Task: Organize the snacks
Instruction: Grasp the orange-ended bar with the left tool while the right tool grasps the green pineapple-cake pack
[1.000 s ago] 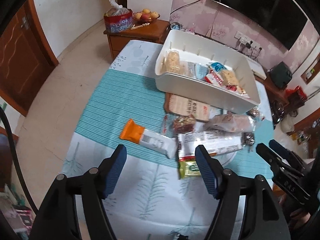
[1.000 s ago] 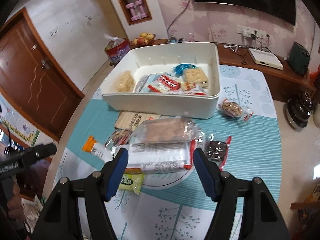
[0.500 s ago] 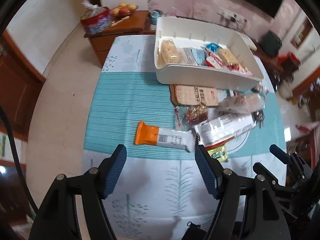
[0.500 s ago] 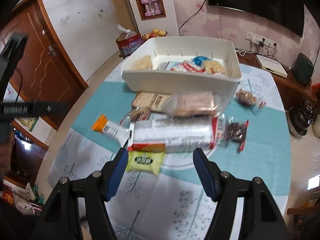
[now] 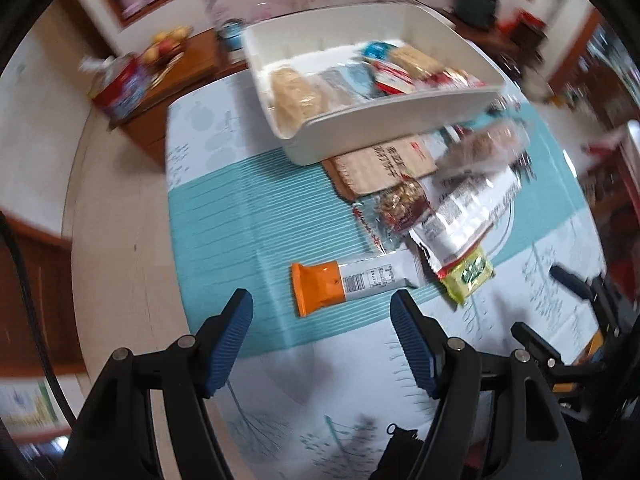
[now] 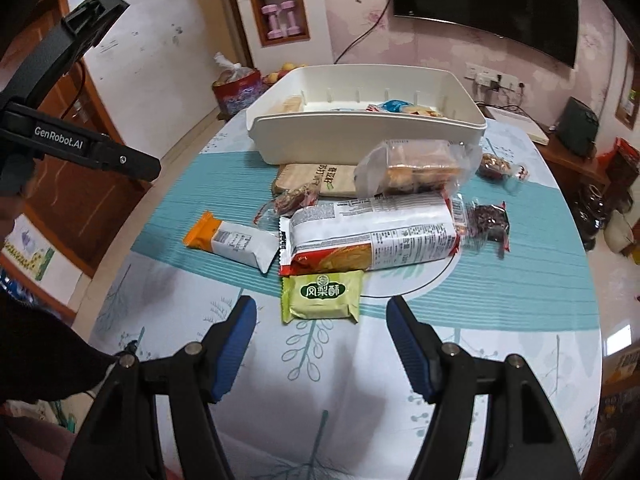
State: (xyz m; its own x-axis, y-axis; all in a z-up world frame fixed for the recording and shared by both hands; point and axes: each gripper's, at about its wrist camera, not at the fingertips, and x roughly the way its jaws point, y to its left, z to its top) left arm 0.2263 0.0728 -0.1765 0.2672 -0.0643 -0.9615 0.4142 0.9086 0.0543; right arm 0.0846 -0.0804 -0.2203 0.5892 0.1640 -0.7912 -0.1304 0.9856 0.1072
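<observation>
A white bin [image 5: 384, 120] [image 6: 368, 132] holding several snacks stands at the far side of the table. Loose snacks lie in front of it: an orange-and-white bar [image 5: 344, 286] [image 6: 232, 240], a green pastry pack [image 5: 468, 276] [image 6: 322, 294], a big red-and-white biscuit pack [image 5: 468, 216] [image 6: 372, 234], a clear bag of cakes [image 6: 416, 168] and a brown flat pack [image 5: 384, 164]. My left gripper [image 5: 322, 344] is open just short of the orange bar. My right gripper [image 6: 320, 346] is open just short of the green pack. Both are empty.
Two small dark-red nut packs [image 6: 490, 220] [image 6: 498, 166] lie right of the pile, another [image 5: 400, 204] left of it. The table has a teal striped cloth [image 6: 520, 264]. A wooden cabinet with a fruit bowl [image 5: 168, 42] stands behind the table, a door [image 6: 68, 184] at left.
Both grippers pulled back toward the near table edge, staying open. The left view swung right and dropped closer to the orange bar; the right one now faces the green pack.
</observation>
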